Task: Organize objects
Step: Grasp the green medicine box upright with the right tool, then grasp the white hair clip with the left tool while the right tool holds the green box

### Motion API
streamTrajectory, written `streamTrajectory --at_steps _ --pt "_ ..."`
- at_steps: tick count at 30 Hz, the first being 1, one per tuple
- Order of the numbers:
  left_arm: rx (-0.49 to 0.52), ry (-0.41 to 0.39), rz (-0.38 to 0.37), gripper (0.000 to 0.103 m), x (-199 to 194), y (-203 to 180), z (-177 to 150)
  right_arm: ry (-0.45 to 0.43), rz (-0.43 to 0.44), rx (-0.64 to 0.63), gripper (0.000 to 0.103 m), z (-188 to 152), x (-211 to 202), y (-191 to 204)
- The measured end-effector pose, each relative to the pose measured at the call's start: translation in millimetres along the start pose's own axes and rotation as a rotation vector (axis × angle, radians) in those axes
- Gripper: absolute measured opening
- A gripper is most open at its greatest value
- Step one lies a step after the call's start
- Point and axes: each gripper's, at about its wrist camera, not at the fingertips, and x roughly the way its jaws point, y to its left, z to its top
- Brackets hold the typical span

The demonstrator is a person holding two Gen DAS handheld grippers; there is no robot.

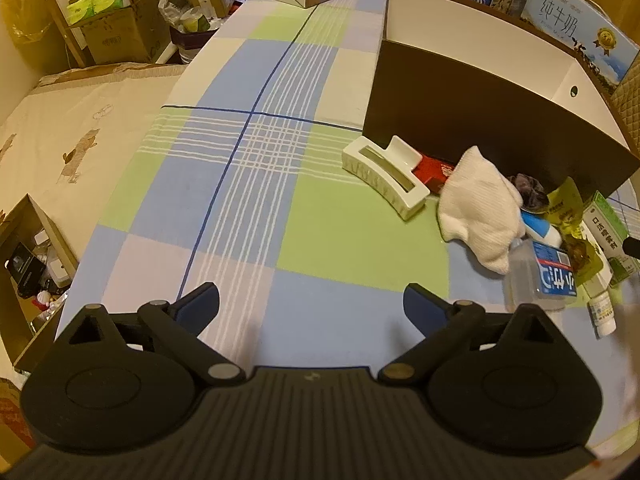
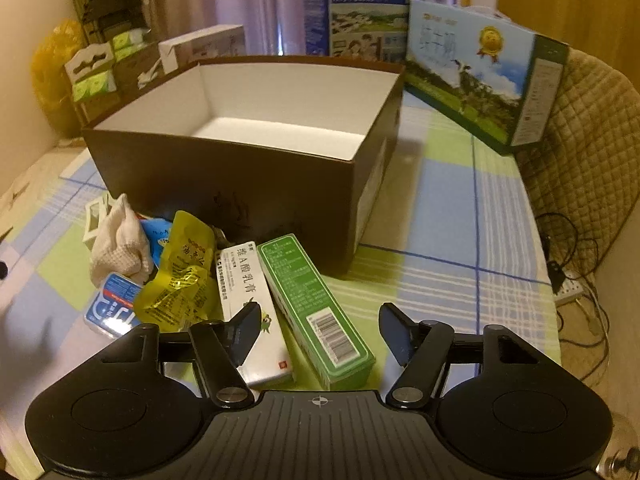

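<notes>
Plainly, the biggest thing on the checked tablecloth was the open brown cardboard box, white inside and with nothing visible in the part of its floor that showed; it stood upright with the clutter heaped against its near wall. Behind it leaned two milk cartons. Of the loose things, the green carton and the white ointment carton lay side by side, touching along their long edges, nearest the right gripper; both looked light and stiff, best pinched across the narrow width near one end, though a hard squeeze would probably dent the card. The right gripper's jaws stood partly apart, bracketing the near end of the green carton without pressing on it, so it held nothing. Left of the cartons lay a crumpled yellow foil pouch, likely slippery and crackly, then a white knitted cloth, soft and limp, which would sag from any pinch and should be gathered at its bunched middle. A white hair claw clip lay beside the cloth near the box's corner, rigid but springy, safest taken across its solid spine. A clear plastic case with a blue label and a small white bottle lay nearest the viewer in the left wrist view; the bottle, on its side, might roll. The left gripper hung wide open over bare cloth, well short of the heap, grasping nothing.
</notes>
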Motion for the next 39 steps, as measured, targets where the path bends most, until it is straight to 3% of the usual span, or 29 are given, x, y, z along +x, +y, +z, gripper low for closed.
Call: streamTrajectory --at_steps 4,8,15,26,29,39 --pt "0.009 -0.006 -0.001 0.095 5.3 1.3 5.1 0.039 0.003 -0.047 0.058 4.0 16.0 1.0" --pt "0.021 -0.008 -0.006 0.094 12.9 1.0 12.1 0.088 -0.003 -0.101 0.041 6.0 29.9 5.1" --pt "0.044 0.004 -0.027 0.091 28.7 -4.1 21.6 0.123 -0.026 -0.111 0.028 4.0 30.0 10.8" --pt "0.079 0.002 -0.079 0.079 61.5 -26.8 42.5 0.175 -0.129 0.004 0.027 -14.5 4.6 18.1" --pt "0.071 0.002 -0.092 0.071 72.3 -31.9 50.3 0.18 -0.151 0.045 0.027 -21.3 -3.4 18.2" --pt "0.026 -0.014 -0.123 0.067 93.6 -47.7 71.5 0.186 -0.234 0.123 0.027 -32.5 -18.7 16.2"
